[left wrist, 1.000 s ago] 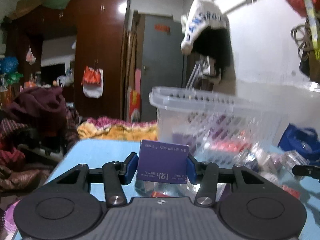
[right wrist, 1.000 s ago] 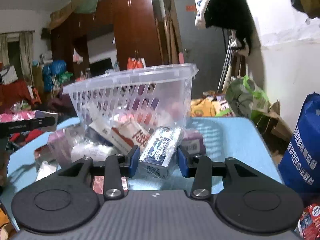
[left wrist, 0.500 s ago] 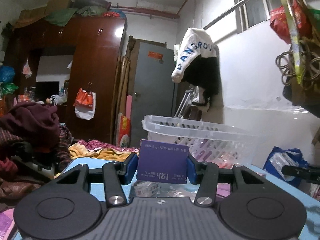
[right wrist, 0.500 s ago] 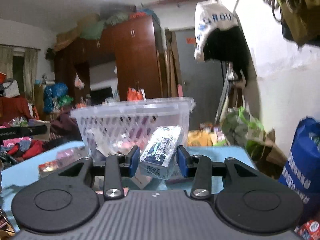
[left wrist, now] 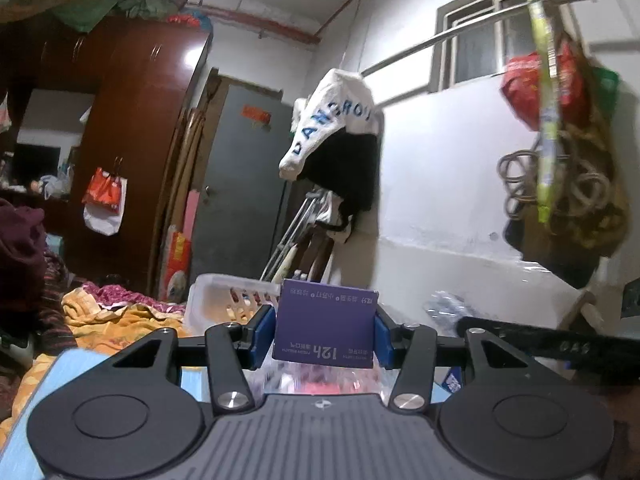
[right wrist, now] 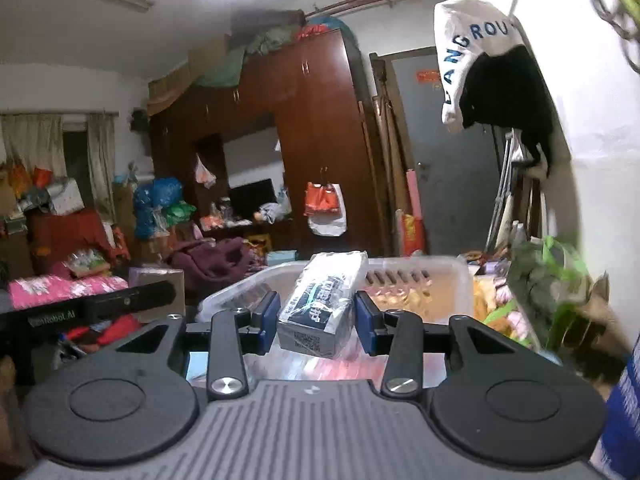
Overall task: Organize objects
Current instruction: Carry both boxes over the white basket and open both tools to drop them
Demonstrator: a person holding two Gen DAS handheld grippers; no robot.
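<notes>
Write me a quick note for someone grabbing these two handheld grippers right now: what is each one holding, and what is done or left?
Left gripper: shut on a purple box, held about level with the basket rim.
Right gripper: shut on a wrapped packet, held in front of the white basket, near its rim.
Basket: already holds some packets, seen through its slots.
Done: both items picked up.
Left: neither item is in the basket yet; probably drop both in, then gather whatever remains on the blue table.
</notes>
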